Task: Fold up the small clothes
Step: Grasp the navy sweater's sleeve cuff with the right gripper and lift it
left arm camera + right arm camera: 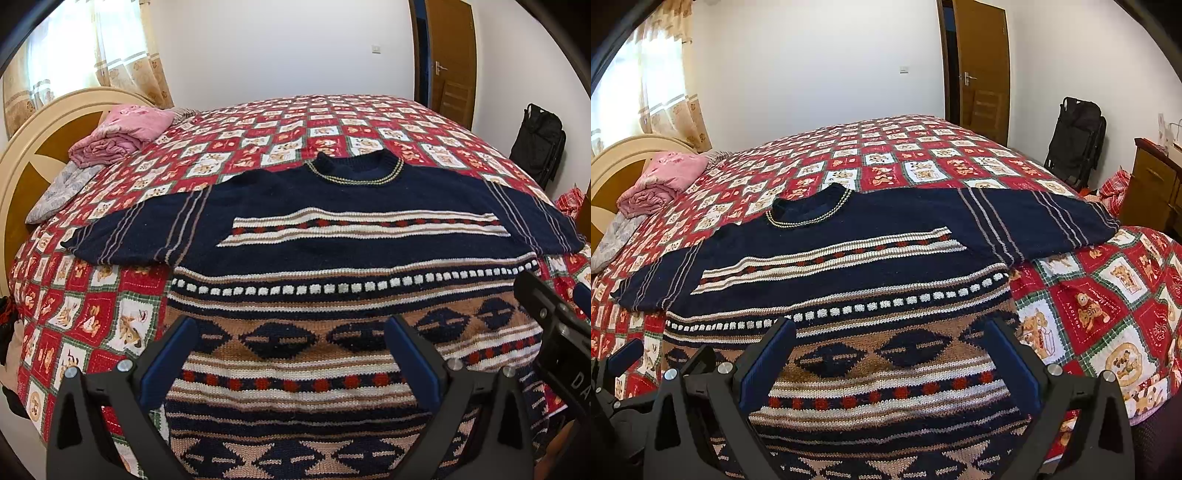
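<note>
A bed (110, 317) under a red-and-white teddy-bear quilt is filling a white-walled room, with a wooden door (982, 62), a black bag (1075, 140) and a pink blanket (125, 133) by the headboard. A navy patterned sweater (332, 229) is lying flat on the quilt, collar pointing away, sleeves spreading sideways. The left tongs (291, 354) and right tongs (890, 358) are hovering over its hem, both gaping wide and gripping nothing.
</note>
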Action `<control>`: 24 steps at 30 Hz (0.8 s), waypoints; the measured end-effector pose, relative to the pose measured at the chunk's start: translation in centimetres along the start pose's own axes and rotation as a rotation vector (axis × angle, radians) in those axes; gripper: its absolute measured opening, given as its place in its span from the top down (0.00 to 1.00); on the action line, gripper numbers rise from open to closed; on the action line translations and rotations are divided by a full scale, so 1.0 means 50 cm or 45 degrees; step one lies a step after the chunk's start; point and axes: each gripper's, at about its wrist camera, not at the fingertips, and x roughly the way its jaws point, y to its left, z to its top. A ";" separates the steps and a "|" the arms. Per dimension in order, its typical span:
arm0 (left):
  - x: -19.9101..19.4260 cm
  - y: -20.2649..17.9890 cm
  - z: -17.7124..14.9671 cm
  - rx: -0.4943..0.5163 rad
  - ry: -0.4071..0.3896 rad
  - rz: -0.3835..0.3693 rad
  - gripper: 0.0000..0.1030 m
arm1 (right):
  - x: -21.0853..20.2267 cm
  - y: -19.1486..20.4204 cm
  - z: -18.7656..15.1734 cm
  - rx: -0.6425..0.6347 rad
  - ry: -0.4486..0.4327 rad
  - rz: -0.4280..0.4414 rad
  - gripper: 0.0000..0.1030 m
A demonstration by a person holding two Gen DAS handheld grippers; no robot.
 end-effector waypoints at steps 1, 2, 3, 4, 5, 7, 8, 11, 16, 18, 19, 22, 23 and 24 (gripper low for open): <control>0.000 0.000 0.000 -0.001 0.002 0.000 0.00 | 0.000 0.001 0.001 -0.001 0.001 0.000 0.01; 0.000 0.000 0.000 -0.002 0.003 0.000 0.00 | 0.001 0.001 0.001 -0.002 0.004 0.001 0.01; 0.000 0.001 0.000 -0.004 0.005 0.000 0.00 | 0.001 0.001 0.001 -0.002 0.006 0.001 0.01; 0.000 0.002 0.000 -0.006 0.006 0.001 0.00 | 0.001 0.002 0.000 -0.002 0.007 0.000 0.01; 0.000 0.002 0.000 -0.006 0.007 0.001 0.00 | 0.001 0.002 0.000 -0.001 0.009 0.000 0.01; 0.000 0.002 -0.001 -0.006 0.007 0.000 0.00 | 0.002 0.001 0.001 -0.001 0.013 0.001 0.01; 0.001 0.002 -0.001 -0.005 0.006 0.000 0.00 | 0.003 0.001 0.001 -0.002 0.012 0.001 0.01; 0.001 0.002 -0.001 -0.006 0.007 -0.001 0.00 | 0.004 0.000 0.002 -0.001 0.012 -0.001 0.01; 0.001 0.002 -0.001 -0.005 0.007 -0.003 0.00 | 0.015 -0.036 0.015 0.062 0.014 -0.013 0.01; 0.000 0.002 -0.001 -0.009 0.003 -0.018 0.00 | 0.023 -0.078 0.029 0.131 0.008 -0.022 0.01; -0.001 0.003 0.000 -0.016 -0.001 -0.034 0.00 | 0.025 -0.092 0.034 0.153 0.004 -0.019 0.01; -0.002 0.008 0.004 -0.038 -0.013 -0.072 0.00 | 0.026 -0.175 0.062 0.273 -0.033 -0.032 0.01; -0.002 0.010 0.005 -0.044 -0.016 -0.079 0.00 | 0.027 -0.193 0.069 0.288 -0.035 -0.036 0.01; 0.000 0.011 0.006 -0.048 -0.019 -0.083 0.00 | 0.032 -0.222 0.082 0.303 -0.028 -0.047 0.01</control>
